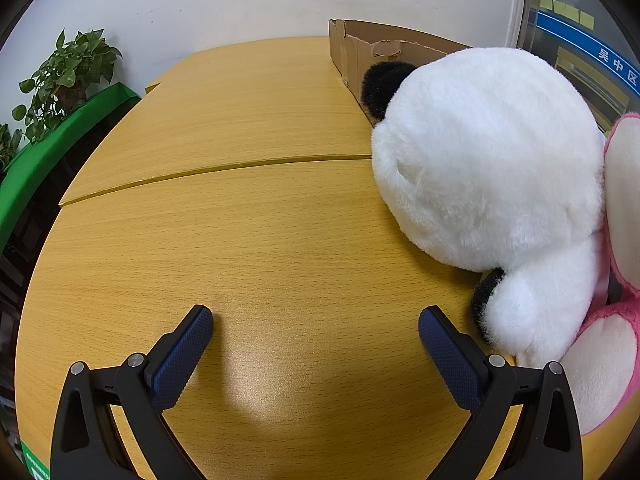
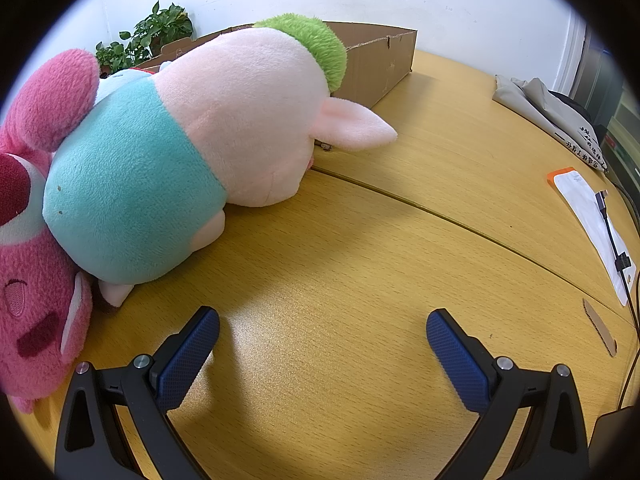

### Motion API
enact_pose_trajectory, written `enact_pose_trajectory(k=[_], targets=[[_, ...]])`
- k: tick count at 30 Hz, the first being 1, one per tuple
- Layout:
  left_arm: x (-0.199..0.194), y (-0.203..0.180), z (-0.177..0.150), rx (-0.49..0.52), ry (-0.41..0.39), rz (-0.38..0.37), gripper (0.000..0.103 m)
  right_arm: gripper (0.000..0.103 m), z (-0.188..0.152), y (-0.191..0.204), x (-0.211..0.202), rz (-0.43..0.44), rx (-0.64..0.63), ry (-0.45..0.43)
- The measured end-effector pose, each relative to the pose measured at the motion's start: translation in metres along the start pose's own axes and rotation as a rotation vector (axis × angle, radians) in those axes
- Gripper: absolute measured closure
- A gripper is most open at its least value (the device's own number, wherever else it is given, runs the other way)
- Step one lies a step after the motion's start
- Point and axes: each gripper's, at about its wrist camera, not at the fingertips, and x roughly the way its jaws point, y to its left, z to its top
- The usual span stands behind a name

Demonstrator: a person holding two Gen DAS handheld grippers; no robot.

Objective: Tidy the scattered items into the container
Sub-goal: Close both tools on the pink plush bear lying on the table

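A white panda plush (image 1: 488, 160) with black ears lies on the wooden table (image 1: 240, 220) to the right of my left gripper (image 1: 316, 324), which is open and empty. A pink bear plush (image 1: 612, 344) lies against the panda at the right edge. Behind them stands a cardboard box (image 1: 360, 52). In the right wrist view, a pink pig plush (image 2: 192, 136) with a teal shirt and green hair lies in front of the cardboard box (image 2: 380, 68). The pink bear plush (image 2: 36, 264) lies at the left. My right gripper (image 2: 324, 328) is open and empty over bare table.
A potted plant (image 1: 64, 76) and a green ledge (image 1: 48, 152) stand beyond the table's left edge. At the right in the right wrist view lie a white packet (image 2: 588, 216) with a cable (image 2: 612, 240), a folded cloth bag (image 2: 552, 116) and a cardboard strip (image 2: 600, 328).
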Motion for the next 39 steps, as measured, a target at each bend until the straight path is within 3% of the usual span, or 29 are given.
enact_pose_trajectory(k=[4,9,15,21,24,28,32,34,37,39], targets=[[0.000,0.002,0.000,-0.001,-0.001,0.001,0.000,0.000,0.001,0.000,0.001,-0.012,0.017,0.000],[0.000,0.004,0.000,-0.001,-0.002,0.002,0.000,0.000,0.011,0.009,0.009,-0.121,0.163,0.001],[-0.006,0.000,-0.007,-0.018,-0.006,0.021,0.000,0.000,0.016,0.014,0.011,-0.131,0.178,0.001],[-0.054,-0.010,-0.014,-0.062,-0.125,-0.010,0.000,0.001,0.014,0.015,0.008,-0.146,0.197,0.015],[-0.099,-0.026,-0.018,-0.033,-0.196,-0.034,0.000,0.001,0.002,0.026,-0.018,-0.191,0.171,-0.007],[-0.142,-0.062,-0.022,0.066,-0.249,-0.099,0.000,0.000,-0.015,0.050,-0.090,-0.208,0.132,-0.095],[-0.154,-0.100,-0.017,0.144,-0.265,-0.259,0.000,0.001,-0.028,0.073,-0.161,-0.131,0.179,-0.219],[-0.148,-0.122,-0.013,0.181,-0.253,-0.356,0.000,0.000,-0.033,0.081,-0.181,-0.047,0.238,-0.285],[-0.125,-0.149,-0.007,0.244,-0.198,-0.471,0.000,0.000,-0.032,0.088,-0.173,0.139,0.330,-0.321],[-0.108,-0.159,-0.007,0.258,-0.140,-0.549,0.000,0.000,-0.030,0.104,-0.147,0.204,0.321,-0.301]])
